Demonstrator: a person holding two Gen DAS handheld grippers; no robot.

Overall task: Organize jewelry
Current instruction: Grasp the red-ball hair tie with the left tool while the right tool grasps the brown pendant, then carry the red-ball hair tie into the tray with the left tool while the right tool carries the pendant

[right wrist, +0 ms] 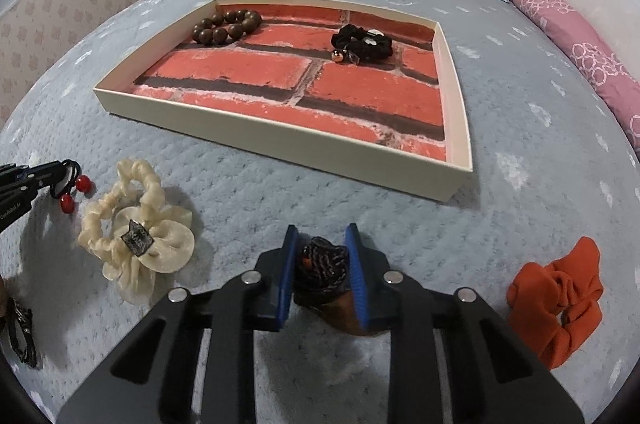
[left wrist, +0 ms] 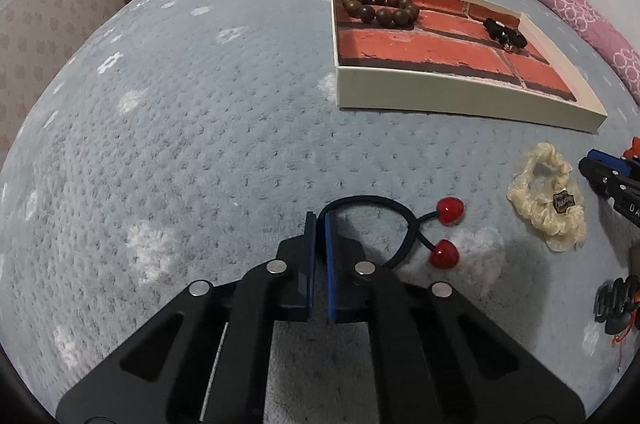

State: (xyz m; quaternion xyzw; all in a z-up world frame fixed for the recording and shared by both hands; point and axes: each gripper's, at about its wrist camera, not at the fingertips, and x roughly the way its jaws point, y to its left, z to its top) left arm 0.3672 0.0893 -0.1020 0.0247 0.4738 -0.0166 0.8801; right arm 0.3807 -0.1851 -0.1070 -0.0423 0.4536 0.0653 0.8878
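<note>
1. Jewelry and hair pieces, spread over a grey-blue blanket (left wrist: 200, 104) on a bed, some already in the shallow box (right wrist: 280, 140) with the brick-print floor.
2. Pickup step, judging by both grips: two pieces clamped at once, neither lifted clear of the blanket yet.
3. Left gripper (left wrist: 320, 224): jaws pressed together, pinching the black elastic of the hair tie with red beads (left wrist: 400, 224); loop and both beads trailing to its right on the blanket.
4. Right gripper (right wrist: 322, 244): jaws partly closed, pads pressing on a dark braided piece with a brown base (right wrist: 322, 272); exact kind hard to tell.
5. Next move, probably: lift each piece clear, carry up and over the near wall of the box, lower onto bare brick floor away from the pieces already there, then spread the jaws. Care needed with the dangling beads so as not to snag the rim.
6. Count inside the box: one brown bead bracelet (right wrist: 226, 26) at the far left corner, one black scrunchie (right wrist: 362, 42) toward the far right; well apart.
7. Count outside: one cream scrunchie (right wrist: 136, 228) between the grippers, one orange scrunchie (right wrist: 560, 296) right of the right gripper, one dark clip-like item (left wrist: 614, 298), partly cut off at the edge.
8. Red beads on the tie: two.
</note>
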